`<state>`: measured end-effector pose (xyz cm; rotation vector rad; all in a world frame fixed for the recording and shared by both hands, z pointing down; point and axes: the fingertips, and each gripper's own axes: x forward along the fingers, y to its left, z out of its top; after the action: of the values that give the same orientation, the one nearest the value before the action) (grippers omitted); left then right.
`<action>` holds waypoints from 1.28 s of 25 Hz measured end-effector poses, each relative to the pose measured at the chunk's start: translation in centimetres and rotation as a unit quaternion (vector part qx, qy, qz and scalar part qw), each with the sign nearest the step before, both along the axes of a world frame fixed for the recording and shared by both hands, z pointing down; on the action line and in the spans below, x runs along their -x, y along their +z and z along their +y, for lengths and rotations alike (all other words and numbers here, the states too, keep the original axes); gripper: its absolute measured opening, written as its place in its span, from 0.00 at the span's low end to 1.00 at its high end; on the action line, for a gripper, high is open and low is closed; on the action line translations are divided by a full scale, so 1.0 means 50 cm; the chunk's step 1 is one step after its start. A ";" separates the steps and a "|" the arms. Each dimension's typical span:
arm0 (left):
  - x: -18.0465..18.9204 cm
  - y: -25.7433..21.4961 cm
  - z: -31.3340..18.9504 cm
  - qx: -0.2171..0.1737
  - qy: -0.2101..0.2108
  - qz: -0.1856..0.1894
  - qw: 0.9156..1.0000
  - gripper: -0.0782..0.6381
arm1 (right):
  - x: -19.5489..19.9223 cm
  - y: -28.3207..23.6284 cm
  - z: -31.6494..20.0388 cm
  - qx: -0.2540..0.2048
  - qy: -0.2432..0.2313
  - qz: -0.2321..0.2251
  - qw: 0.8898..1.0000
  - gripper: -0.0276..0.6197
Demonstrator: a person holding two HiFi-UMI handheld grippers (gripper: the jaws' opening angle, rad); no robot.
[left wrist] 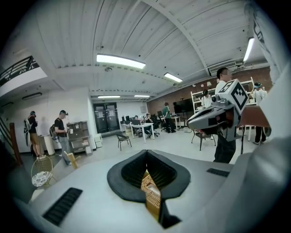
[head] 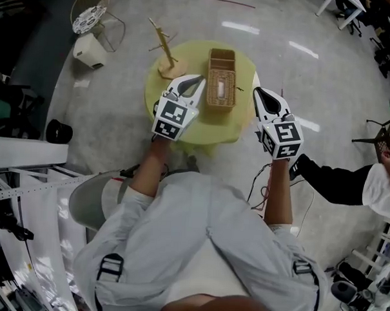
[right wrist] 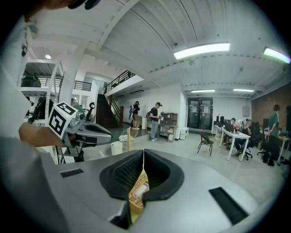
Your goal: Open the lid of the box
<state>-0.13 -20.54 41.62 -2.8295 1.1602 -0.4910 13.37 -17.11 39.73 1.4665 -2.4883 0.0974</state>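
The head view looks steeply down from above onto the round bench (head: 202,131), the left tongs (head: 199,79) and the right tongs (head: 257,91); each gripper view sits close behind its own jaws, facing out across the room; all three share the wicker box (head: 221,88).

The box (head: 221,88) sits on the table (head: 209,128), with a wooden stand (head: 164,50) to its far left. The left gripper (head: 198,79) is just left of the box and the right gripper (head: 256,91) is to its right.
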 end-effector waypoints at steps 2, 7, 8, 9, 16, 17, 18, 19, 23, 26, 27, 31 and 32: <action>0.004 0.018 -0.032 0.008 0.004 -0.001 1.000 0.15 | 0.003 0.024 -0.032 0.013 0.004 -0.002 1.000 0.08; 0.025 0.065 -0.104 0.034 0.009 -0.002 0.999 0.15 | 0.018 0.087 -0.098 0.052 0.009 0.010 0.999 0.10; 0.029 0.074 -0.115 0.040 0.009 -0.001 0.999 0.15 | 0.019 0.099 -0.108 0.060 0.009 0.016 0.998 0.11; 0.032 0.084 -0.125 0.046 0.011 -0.001 0.999 0.15 | 0.020 0.110 -0.118 0.067 0.009 0.022 0.997 0.11; 0.046 0.167 -0.194 0.087 0.004 -0.013 0.996 0.15 | -0.003 0.210 -0.197 0.119 0.008 0.068 0.990 0.19; 0.043 0.182 -0.198 0.096 0.002 -0.015 0.995 0.15 | -0.008 0.230 -0.204 0.130 0.003 0.071 0.989 0.20; 0.040 0.197 -0.202 0.103 -0.001 -0.017 0.995 0.15 | -0.012 0.249 -0.211 0.140 -0.002 0.074 0.987 0.20; 0.036 0.212 -0.208 0.110 -0.004 -0.019 0.994 0.15 | -0.017 0.269 -0.219 0.147 -0.008 0.079 0.986 0.20; 0.024 0.265 -0.219 0.144 -0.027 -0.025 0.989 0.15 | -0.032 0.344 -0.248 0.177 -0.044 0.115 0.977 0.20; 0.011 0.302 -0.215 0.164 -0.042 -0.034 0.985 0.15 | -0.041 0.394 -0.268 0.197 -0.077 0.135 0.968 0.20; 0.008 0.316 -0.217 0.170 -0.049 -0.036 0.984 0.15 | -0.044 0.413 -0.275 0.204 -0.086 0.139 0.965 0.20; 0.000 0.358 -0.220 0.193 -0.076 -0.041 0.977 0.15 | -0.050 0.483 -0.298 0.226 -0.124 0.153 0.954 0.21; -0.001 0.366 -0.218 0.198 -0.083 -0.043 0.976 0.15 | -0.049 0.503 -0.301 0.234 -0.134 0.155 0.951 0.21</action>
<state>-0.10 -31.44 59.91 -3.0008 1.4296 -0.9437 15.84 -32.14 64.86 0.8717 -2.1826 0.3505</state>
